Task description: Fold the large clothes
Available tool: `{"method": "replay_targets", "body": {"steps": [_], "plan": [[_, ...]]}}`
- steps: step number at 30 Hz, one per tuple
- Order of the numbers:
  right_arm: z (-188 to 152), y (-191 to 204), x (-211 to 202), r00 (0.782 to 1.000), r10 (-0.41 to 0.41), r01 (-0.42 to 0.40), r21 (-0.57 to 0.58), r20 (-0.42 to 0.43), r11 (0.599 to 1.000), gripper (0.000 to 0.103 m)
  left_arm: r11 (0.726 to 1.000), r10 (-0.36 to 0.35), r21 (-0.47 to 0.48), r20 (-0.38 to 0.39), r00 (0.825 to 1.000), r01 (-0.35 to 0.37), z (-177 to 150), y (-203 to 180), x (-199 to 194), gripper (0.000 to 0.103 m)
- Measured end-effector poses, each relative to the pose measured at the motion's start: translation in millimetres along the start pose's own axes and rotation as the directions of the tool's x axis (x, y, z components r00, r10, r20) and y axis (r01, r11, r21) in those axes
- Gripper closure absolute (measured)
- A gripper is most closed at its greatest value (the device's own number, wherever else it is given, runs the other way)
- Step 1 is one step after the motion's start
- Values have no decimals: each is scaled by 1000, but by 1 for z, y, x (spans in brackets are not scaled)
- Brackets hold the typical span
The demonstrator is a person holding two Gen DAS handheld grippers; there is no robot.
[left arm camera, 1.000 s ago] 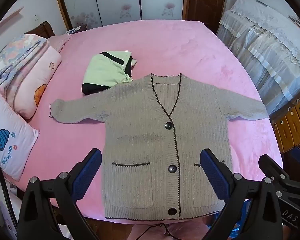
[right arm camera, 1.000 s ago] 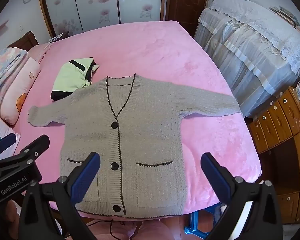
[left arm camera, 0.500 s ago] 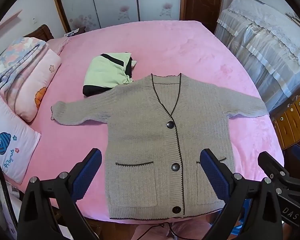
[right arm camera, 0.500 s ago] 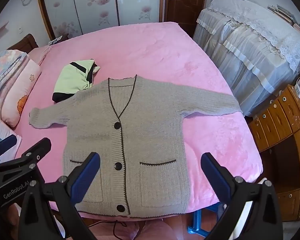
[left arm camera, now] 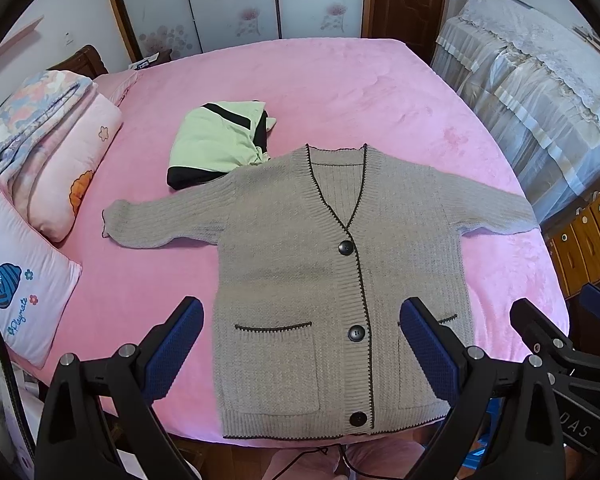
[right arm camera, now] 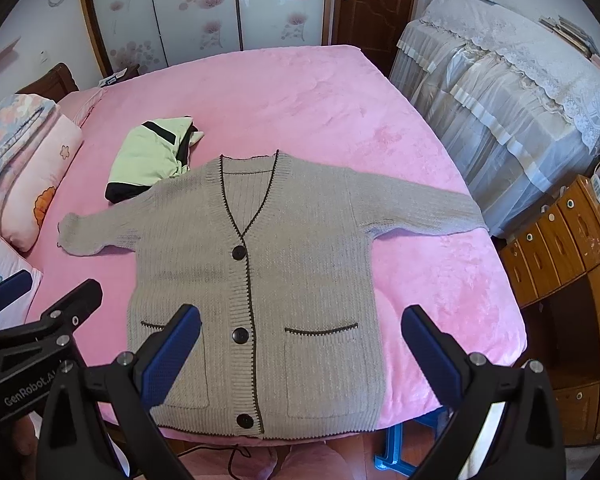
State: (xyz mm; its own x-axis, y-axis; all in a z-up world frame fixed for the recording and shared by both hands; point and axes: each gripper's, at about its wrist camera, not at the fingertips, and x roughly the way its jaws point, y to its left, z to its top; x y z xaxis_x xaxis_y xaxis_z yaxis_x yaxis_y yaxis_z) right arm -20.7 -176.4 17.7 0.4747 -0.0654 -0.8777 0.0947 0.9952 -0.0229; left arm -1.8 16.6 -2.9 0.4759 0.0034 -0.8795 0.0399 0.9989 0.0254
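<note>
Pink plush bed cover (left arm camera: 340, 92) carries the grey ribbed-knit cardigan with dark piping and three black buttons (left arm camera: 300, 264), spread face-up with both sleeves out and its hem at the near edge, while my left fingers (left arm camera: 302, 354) and right fingers (right arm camera: 300, 360) hover above the hem, spread wide and holding nothing. To fold well, I judge each sleeve cuff should be pinched and drawn flat across the chest before the hem goes up. Only the left view shows the whole embroidered white pillow (left arm camera: 20, 280); only the right shows the wooden drawer cabinet (right arm camera: 560, 264) fully.
</note>
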Motion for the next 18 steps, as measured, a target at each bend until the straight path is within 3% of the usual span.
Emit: {"method": "replay_targets", "body": {"steps": [18], "plan": [[2, 3, 5, 1000, 0, 0, -5, -3, 1000, 2, 1000, -5, -4, -6, 1000, 5, 3, 7, 3, 5]]}}
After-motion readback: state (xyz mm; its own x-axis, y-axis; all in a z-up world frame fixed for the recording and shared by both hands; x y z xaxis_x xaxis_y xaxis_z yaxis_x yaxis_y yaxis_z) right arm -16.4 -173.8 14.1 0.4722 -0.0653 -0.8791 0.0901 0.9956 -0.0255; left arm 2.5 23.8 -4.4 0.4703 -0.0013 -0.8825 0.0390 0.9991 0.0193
